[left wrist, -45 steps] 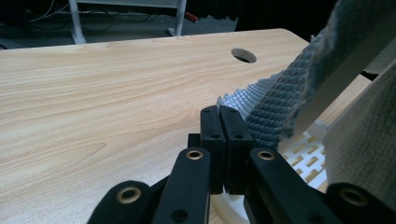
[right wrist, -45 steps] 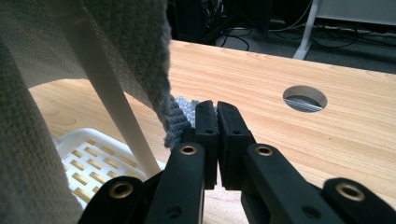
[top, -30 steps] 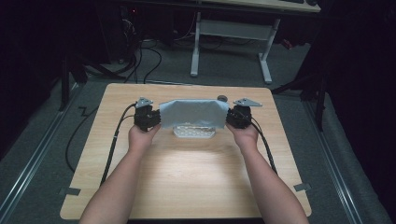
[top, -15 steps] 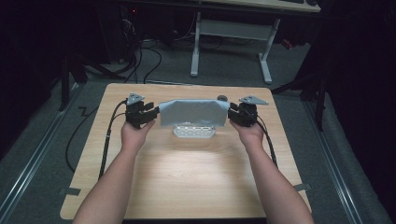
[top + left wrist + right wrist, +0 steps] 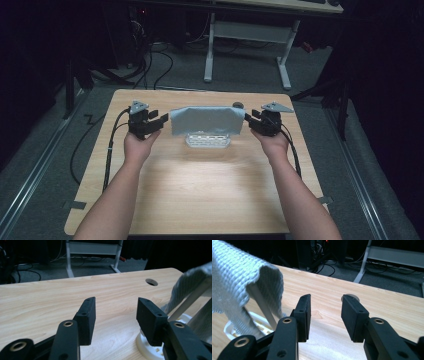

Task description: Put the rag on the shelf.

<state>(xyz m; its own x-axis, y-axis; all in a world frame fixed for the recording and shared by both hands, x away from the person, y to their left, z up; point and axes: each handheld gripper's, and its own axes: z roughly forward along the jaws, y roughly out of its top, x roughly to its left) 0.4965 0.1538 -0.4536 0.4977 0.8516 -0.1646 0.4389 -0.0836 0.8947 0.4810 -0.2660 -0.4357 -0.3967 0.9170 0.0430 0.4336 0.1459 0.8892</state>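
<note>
- The pale blue-grey woven cloth [image 5: 207, 120] hangs draped over a white plastic rack with slanted posts [image 5: 207, 140], which stands on the light wooden table [image 5: 200, 190] toward its far side, about midway across.
- The step in hand looks like letting go of the cloth now that it sits on the rack, so the sound way is to draw both tools outward and level, clear of the hanging edges, so no jaw snags the weave and drags it off.
- The left gripper [image 5: 152, 125] is just beside the cloth's left edge, jaws spread wide with bare table between them; it holds nothing. In the left gripper view the left gripper [image 5: 115, 312] has the cloth and a white post off to one side, apart from the pads.
- The right gripper [image 5: 252, 122] sits at the cloth's right edge; in the right gripper view the right gripper [image 5: 325, 312] is also wide open and empty, with the cloth's fold near one jaw but not between the 2.
- Both forearms reach forward, roughly parallel, and the 2 hands sit at about the same depth, each gripper aimed inward at the rack.
- A round hole [image 5: 151, 282] in the table lies beyond the rack.
</note>
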